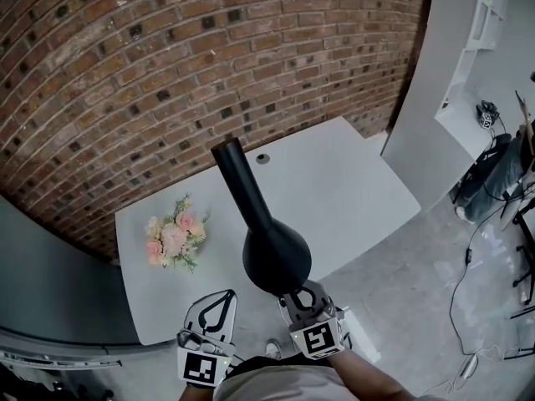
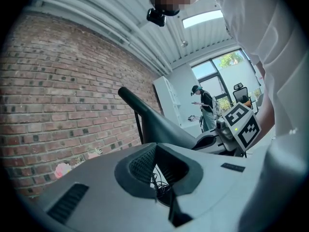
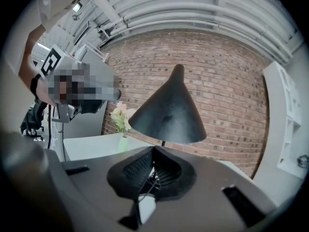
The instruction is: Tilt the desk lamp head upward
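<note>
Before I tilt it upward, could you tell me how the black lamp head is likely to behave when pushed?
The lamp head looks rigid and smooth, so whatever pushes it may slip along it. Its thin stem suggests it could wobble or tip over if pushed hard.

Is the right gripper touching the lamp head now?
Apart. In the right gripper view, a thin strip of brick wall shows between the lamp head and the right gripper.
</note>
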`<state>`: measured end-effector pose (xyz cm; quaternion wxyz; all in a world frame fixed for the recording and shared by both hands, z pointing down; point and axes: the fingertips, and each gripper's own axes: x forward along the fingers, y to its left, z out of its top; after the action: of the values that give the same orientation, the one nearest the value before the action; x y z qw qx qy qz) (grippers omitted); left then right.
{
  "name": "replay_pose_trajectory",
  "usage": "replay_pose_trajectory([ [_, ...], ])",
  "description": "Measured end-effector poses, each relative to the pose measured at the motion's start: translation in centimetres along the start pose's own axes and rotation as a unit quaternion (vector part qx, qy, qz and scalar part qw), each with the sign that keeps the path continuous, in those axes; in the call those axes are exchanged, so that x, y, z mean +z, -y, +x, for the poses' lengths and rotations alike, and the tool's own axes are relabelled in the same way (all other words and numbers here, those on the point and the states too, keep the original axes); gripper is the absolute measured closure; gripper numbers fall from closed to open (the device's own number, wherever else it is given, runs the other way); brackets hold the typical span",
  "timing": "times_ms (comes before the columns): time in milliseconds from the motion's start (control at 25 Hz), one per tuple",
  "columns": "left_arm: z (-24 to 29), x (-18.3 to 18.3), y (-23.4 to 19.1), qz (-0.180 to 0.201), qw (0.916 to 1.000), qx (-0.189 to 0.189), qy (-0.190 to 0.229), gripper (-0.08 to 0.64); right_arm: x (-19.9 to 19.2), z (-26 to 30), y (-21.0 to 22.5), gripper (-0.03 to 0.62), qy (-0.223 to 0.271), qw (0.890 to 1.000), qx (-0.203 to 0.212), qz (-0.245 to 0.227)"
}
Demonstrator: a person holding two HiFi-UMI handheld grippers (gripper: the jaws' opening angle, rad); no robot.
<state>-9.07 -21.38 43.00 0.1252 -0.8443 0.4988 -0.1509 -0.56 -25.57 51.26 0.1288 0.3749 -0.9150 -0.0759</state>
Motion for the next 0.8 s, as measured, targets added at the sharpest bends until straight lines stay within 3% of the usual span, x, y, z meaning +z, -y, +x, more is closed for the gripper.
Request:
replay_pose_trajectory([
  [520,0.9,0.5,-1.0,0.013,0.9998,-0.001,0.012,0.552,2.0,-1.0,0.8,0.576,0.029,0.999,-0.003,0.013],
  [720,0.8,-0.1,-0.9,-0.02,0.9998,0.005,0.007,0.552,2.0,-1.2,0.5,0.575,0.034,0.999,-0.01,0.007],
  [800,0.6,-0.1,-0.8,-0.014,0.9999,0.003,0.005,0.552,1.8,-0.8,0.1,0.575,0.037,0.999,-0.007,0.001],
])
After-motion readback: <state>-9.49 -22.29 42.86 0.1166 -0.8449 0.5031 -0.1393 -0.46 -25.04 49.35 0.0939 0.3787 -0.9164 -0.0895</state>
